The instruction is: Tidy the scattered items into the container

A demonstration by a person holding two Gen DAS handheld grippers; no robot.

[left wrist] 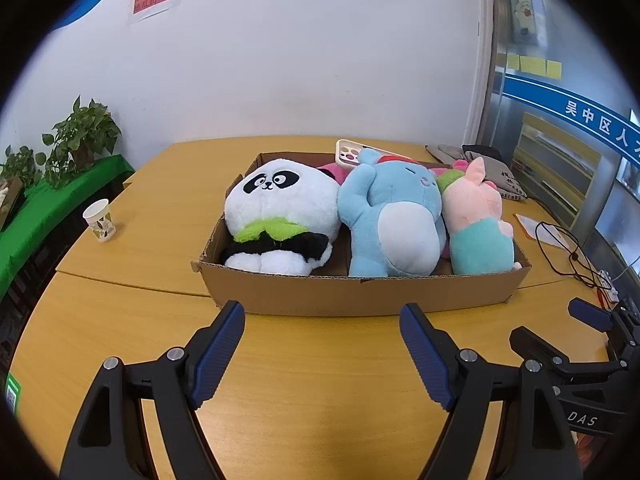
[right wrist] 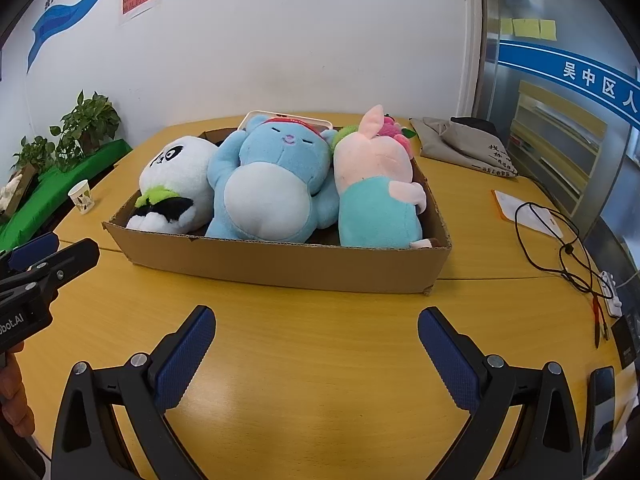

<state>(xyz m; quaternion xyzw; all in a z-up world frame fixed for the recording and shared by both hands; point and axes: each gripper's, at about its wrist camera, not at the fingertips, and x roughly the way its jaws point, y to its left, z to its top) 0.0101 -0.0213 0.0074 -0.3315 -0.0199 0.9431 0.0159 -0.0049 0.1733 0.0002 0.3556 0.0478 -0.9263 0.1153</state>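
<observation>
A shallow cardboard box (left wrist: 360, 294) (right wrist: 280, 262) stands on the yellow table. In it lie a panda plush (left wrist: 280, 208) (right wrist: 176, 176), a blue bear plush (left wrist: 394, 220) (right wrist: 272, 188) and a pink pig plush in teal (left wrist: 478, 224) (right wrist: 376, 196). A white phone case (left wrist: 350, 154) (right wrist: 280, 115) leans at the box's far edge. My left gripper (left wrist: 322, 354) is open and empty, just in front of the box. My right gripper (right wrist: 316, 354) is open and empty, also in front of it. Each gripper shows at the edge of the other's view.
A paper cup (left wrist: 100, 220) (right wrist: 81, 197) stands on the table's left. Grey cloth bags (left wrist: 492, 172) (right wrist: 468, 144) lie behind the box on the right. A black cable (left wrist: 564, 248) (right wrist: 556, 236), papers and a power strip (right wrist: 612, 292) lie right. Potted plants (left wrist: 80, 136) stand left.
</observation>
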